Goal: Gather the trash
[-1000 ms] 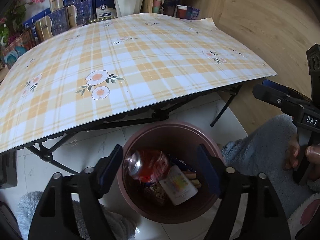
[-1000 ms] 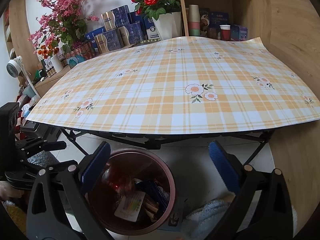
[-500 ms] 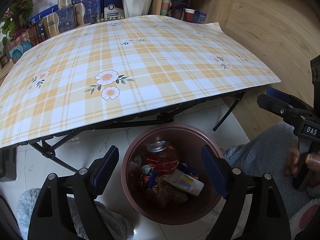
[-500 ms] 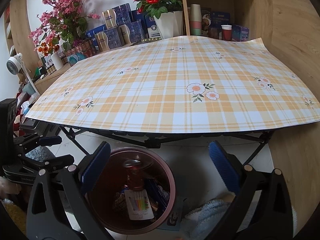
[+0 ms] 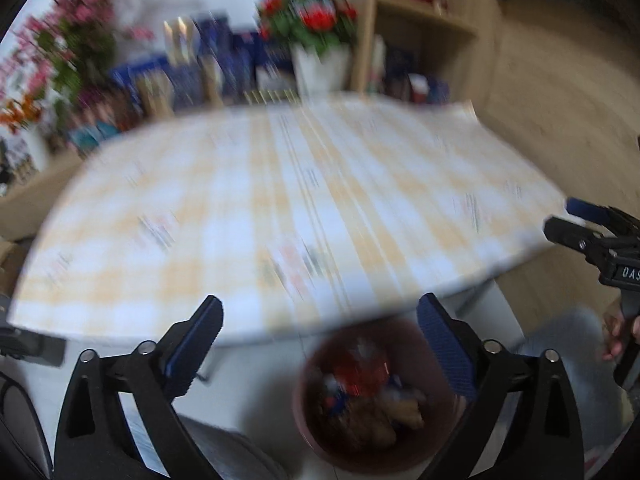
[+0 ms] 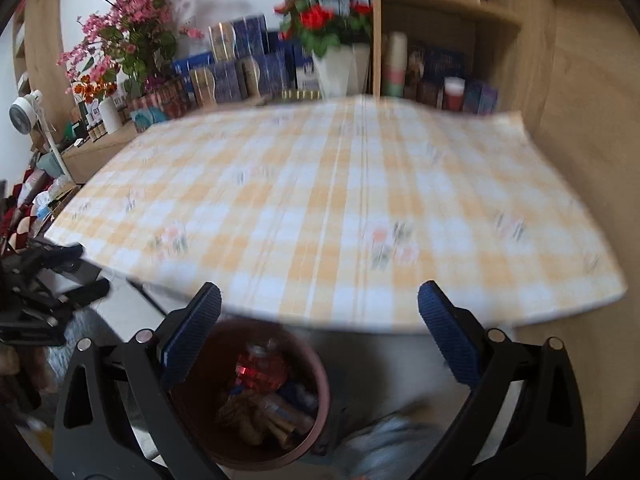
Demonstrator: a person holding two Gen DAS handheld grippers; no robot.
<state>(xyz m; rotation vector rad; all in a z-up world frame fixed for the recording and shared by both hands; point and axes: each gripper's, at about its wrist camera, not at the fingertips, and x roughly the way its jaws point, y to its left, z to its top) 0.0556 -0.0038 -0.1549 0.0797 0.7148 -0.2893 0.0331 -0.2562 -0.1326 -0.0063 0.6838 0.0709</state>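
Left wrist view, heavily blurred: left gripper (image 5: 318, 334) has its blue-padded jaws spread wide with nothing between them; they have just been opening further. Below it on the pale floor sits the round reddish-brown plastic trash bin (image 5: 308, 424), just under the near edge of the folding table with the yellow-and-white plaid floral cloth (image 5: 280, 208). The bin holds the crushed red drink can (image 5: 360, 372) on top of brownish wrappers and blue scraps; detail too smeared to name more. Right wrist view is sharper: right gripper (image 6: 320, 334) also gapes with nothing held, bin (image 6: 320, 396) low left between its fingers, can (image 6: 260, 368) standing roughly upright, top rim facing up toward the camera, long axis near vertical, leaning a little. White printed packet or tube (image 6: 280, 412) lies slanted beside it. The tabletop shows no loose trash, so collection looks about finished. Handling guess: can light, thin-walled, dents easily, slick metal; best pinched across the body mid-height, not the rim. Wrappers soft, crinkly, featherweight. Right gripper's handle with a hand on it shows at the left view's right edge (image 5: 616, 264).
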